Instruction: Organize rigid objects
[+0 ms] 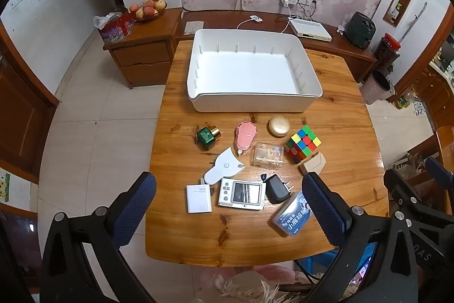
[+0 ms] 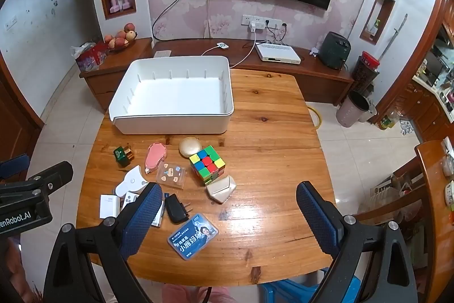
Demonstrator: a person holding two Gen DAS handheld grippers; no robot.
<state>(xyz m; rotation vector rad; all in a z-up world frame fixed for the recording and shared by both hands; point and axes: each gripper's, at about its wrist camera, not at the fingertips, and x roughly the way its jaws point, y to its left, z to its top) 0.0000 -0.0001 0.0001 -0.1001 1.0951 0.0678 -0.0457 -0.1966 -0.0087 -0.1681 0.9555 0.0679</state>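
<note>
- White plastic bin [image 1: 249,98] stands empty at the far side of the wooden bench [image 1: 340,132]; the small rigid things lie loose on the bench in front of it, between bin and claws.
- Rubik's cube [image 2: 207,165]: light, stiff, flat-faced; I judge it easiest taken across two opposite faces.
- Gold round compact [image 1: 279,126] just behind the cube: smooth and domed, likely slippery; pinch across its rim.
- Clear plastic case [image 1: 266,158], flat digital timer [image 1: 241,194] and blue card box [image 2: 193,235]: thin, light, best gripped by their edges.
- Black plug adapter [image 2: 176,208] and white charger block [image 1: 199,198]: compact, solid, probably the heaviest.
- Left claw [image 1: 228,213] hangs above the near items, wide open, nothing between its pads.
- Right claw [image 2: 228,220] hovers over bare bench beside the card box, likewise spread wide and empty.
</note>
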